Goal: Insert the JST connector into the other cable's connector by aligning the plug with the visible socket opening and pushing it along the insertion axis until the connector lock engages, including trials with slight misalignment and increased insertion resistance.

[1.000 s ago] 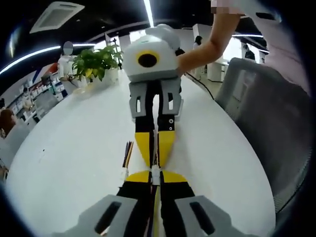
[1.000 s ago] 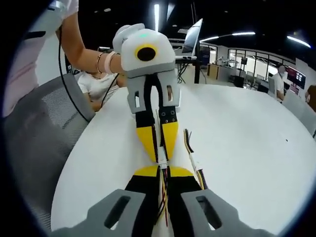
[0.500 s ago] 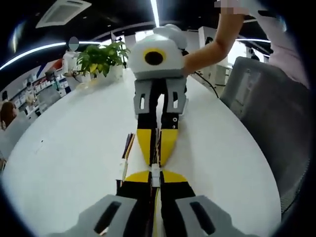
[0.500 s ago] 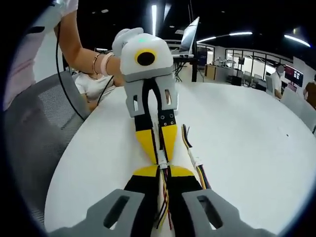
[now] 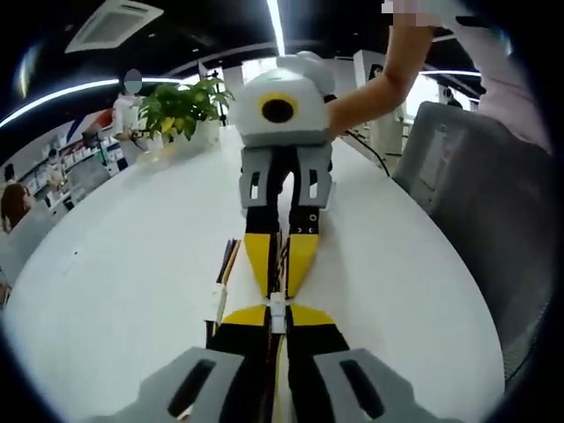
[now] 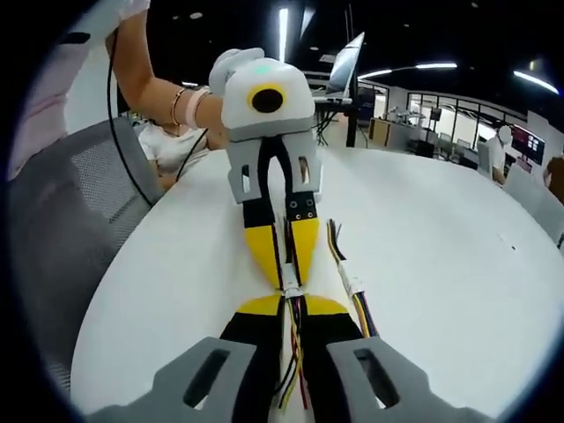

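Both two-jaw grippers with yellow tips are meeting nose to nose over the round white table [image 5: 115, 291]. In the left gripper view, the left gripper [image 5: 278, 315] is sitting with jaws nearly closed, pinching a small white JST connector [image 5: 278, 310] right at its tips; the right gripper [image 5: 279, 275] is coming in from the top, yellow tips converging onto the same connector. In the right gripper view, the right gripper [image 6: 292, 306] is likewise almost fully closed on a bundle of thin red, black and yellow wires [image 6: 295, 352] running back between its jaws, with the white connector [image 6: 290, 284] sitting at the junction where the left gripper [image 6: 287, 271] is touching in. Cannot tell whether plug and socket are fully seated. A second spare cable with a white connector and multicoloured wires [image 6: 351, 293] is lying on the table just beside the grippers, also showing in the left gripper view [image 5: 222, 282]. A potted green plant [image 5: 181, 107] is standing at the far table edge, a grey mesh chair [image 5: 467, 211] beside the table.
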Demonstrator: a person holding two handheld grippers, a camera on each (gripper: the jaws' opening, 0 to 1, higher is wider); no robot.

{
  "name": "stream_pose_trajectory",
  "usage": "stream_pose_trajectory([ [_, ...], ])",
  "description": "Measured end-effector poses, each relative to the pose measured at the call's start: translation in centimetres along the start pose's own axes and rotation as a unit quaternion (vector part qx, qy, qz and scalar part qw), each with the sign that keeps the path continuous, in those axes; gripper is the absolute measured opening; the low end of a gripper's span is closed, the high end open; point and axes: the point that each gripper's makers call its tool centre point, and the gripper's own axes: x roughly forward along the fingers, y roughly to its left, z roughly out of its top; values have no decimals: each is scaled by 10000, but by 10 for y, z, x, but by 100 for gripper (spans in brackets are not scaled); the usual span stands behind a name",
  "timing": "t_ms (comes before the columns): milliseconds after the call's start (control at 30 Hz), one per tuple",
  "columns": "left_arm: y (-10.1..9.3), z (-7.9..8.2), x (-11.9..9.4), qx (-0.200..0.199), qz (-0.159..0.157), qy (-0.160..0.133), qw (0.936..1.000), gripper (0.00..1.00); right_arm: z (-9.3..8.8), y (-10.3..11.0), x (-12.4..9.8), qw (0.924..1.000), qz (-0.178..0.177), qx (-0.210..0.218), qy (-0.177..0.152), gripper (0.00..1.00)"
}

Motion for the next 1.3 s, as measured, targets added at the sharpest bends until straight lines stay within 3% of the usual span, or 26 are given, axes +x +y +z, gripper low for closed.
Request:
stream_pose_trajectory([
  [400, 3, -2, -1, -280, 285, -101, 9991, 2, 0, -2, 0, 9999, -152, 64, -26, 8],
  [467, 3, -3, -2, -380, 307, -110, 9987, 7, 1, 0, 0, 9998, -173, 97, -27, 9],
  [533, 5, -3, -4, -469, 396, -139, 9980, 10, 2, 5, -1, 9998, -175, 126, -32, 11],
  [667, 7, -5, -6, -684, 497, -267, 9961, 14, 5, 11, -1, 9996, -160, 216, -96, 27],
  [933, 4, -4, -9, -640, 647, -162, 9957, 18, 5, 18, -6, 9990, -319, 301, 3, 28],
  [1067, 5, -5, -11, -727, 746, -102, 9945, 21, 11, 20, -10, 9983, -458, 354, -58, 30],
  [1167, 4, -5, -15, -459, 848, 74, 9953, 21, 16, 10, -18, 9960, -853, 268, -88, 35],
  [1300, 1, 5, -21, -546, 894, -57, 9945, 24, 21, 6, -26, 9937, -1017, 426, -186, 42],
])
